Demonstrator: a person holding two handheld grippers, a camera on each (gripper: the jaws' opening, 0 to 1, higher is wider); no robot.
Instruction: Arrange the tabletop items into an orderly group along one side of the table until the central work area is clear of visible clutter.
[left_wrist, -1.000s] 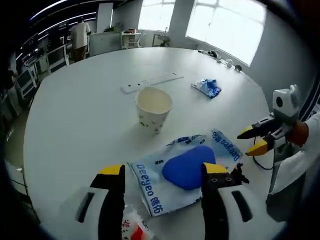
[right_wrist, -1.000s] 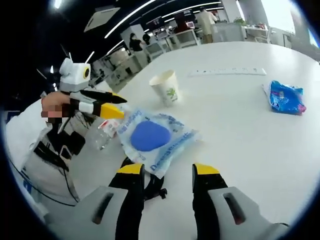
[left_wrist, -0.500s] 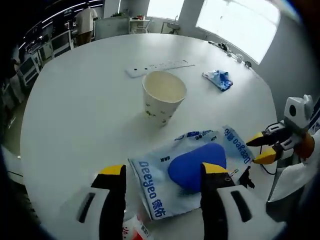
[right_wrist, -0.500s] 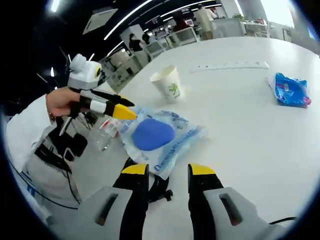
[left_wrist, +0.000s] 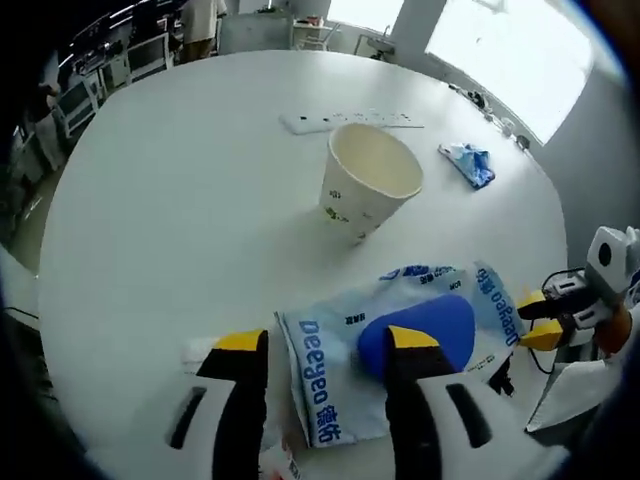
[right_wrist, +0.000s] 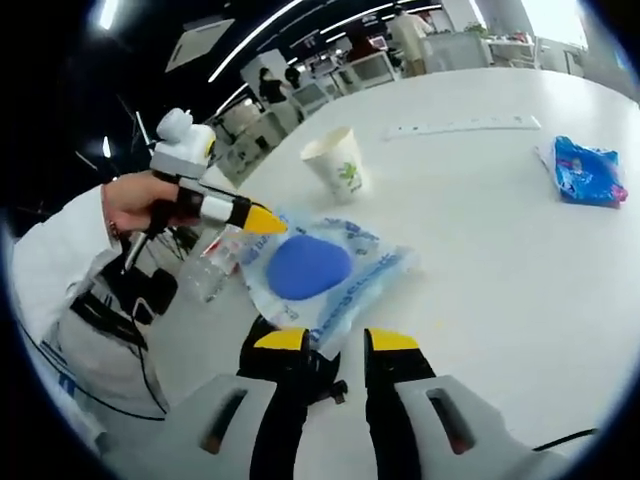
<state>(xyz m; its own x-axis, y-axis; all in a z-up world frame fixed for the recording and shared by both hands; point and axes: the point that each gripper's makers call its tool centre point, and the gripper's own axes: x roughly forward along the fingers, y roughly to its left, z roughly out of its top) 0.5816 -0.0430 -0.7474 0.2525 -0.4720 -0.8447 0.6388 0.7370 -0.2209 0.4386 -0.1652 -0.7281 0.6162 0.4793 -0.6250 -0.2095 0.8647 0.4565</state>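
Both grippers' fingers narrowed, left gripper (right_wrist: 262, 219) above wipes pack (right_wrist: 322, 275)

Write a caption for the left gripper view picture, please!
Hand-held gripper hovers over a blue-and-white packet near a paper cup.

Both views bright on the round white tabletop (left_wrist: 170, 200), dim toward background. Left gripper view: daylight from large windows (left_wrist: 500, 50) at top right, blown out, no detail. Soft short shadow under the white paper cup (left_wrist: 368, 190), falling toward the camera. Right gripper view: white ceiling strip lights (right_wrist: 260, 28) glare against a dark office ceiling; the glossy blue-and-white plastic pack (right_wrist: 325, 275) shows mild sheen. Strong fisheye bending at edges, table rim curves hard. Centre sharp; distant desks and people soft, small
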